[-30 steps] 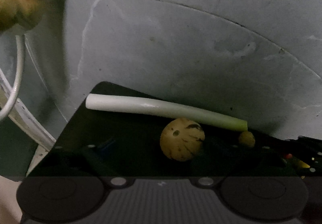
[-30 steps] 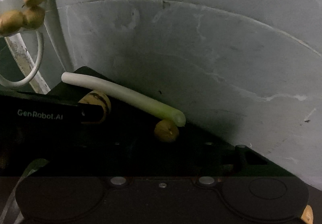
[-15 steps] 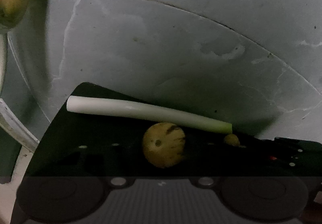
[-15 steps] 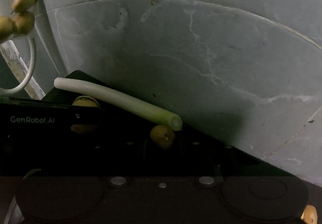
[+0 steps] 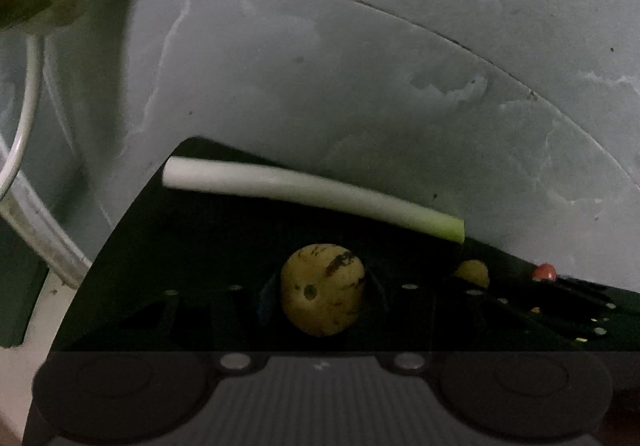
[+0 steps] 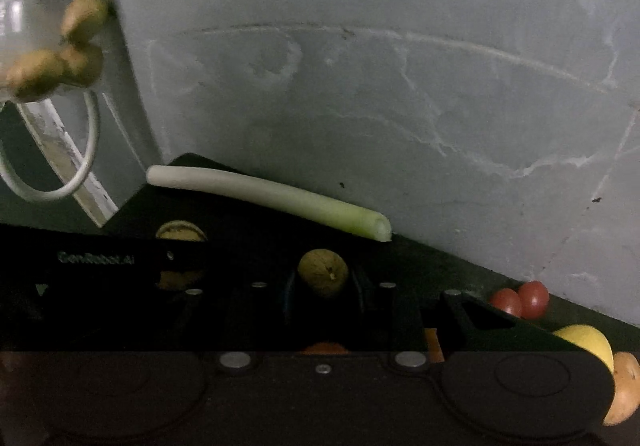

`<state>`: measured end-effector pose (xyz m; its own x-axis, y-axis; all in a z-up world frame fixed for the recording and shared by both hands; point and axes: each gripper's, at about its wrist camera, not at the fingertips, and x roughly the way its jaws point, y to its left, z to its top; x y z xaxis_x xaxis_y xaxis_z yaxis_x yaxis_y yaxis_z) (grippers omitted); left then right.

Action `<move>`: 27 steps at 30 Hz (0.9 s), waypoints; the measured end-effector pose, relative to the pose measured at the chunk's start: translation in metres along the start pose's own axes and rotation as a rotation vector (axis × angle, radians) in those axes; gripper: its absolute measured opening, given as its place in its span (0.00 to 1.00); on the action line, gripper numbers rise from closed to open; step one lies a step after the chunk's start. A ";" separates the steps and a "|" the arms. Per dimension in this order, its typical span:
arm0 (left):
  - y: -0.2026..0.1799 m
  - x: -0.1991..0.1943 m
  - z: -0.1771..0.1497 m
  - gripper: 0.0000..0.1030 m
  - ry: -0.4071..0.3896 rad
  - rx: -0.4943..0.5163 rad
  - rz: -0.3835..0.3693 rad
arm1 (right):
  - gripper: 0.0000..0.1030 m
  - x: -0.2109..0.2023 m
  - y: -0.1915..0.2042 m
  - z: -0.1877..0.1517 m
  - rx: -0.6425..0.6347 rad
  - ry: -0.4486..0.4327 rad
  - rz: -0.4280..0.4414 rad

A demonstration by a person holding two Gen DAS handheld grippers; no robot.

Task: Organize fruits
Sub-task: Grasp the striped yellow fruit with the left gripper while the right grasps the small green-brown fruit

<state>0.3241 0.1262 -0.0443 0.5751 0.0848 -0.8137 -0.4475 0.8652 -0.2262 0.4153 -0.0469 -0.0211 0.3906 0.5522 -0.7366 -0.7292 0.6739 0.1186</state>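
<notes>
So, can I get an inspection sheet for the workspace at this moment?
Surface: black top, dim light.
Job's things: speckled fruit; small fruit; tomatoes, lemon and brown fruit at the right edge; yellow fruits in a clear holder, upper left.
Clutter: leek lying along the wall.
Grippers: left tongs shut on the speckled fruit; right tongs shut on the small fruit.
Cables: white loop hanging at the left.
Surroundings: grey cracked wall; no person in view.
</notes>
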 end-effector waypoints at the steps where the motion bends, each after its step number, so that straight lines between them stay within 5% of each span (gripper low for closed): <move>1: 0.001 -0.002 -0.002 0.50 0.003 -0.002 0.003 | 0.29 -0.005 0.004 -0.001 -0.001 -0.007 0.001; 13: 0.009 -0.050 -0.022 0.50 -0.036 0.017 -0.039 | 0.29 -0.077 0.043 -0.032 -0.005 -0.069 0.002; 27: 0.025 -0.110 -0.066 0.50 -0.026 0.080 -0.110 | 0.29 -0.139 0.082 -0.102 0.036 -0.027 -0.042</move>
<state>0.2045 0.1054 0.0039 0.6354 -0.0008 -0.7722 -0.3253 0.9066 -0.2687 0.2442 -0.1181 0.0231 0.4356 0.5359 -0.7233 -0.6915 0.7136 0.1122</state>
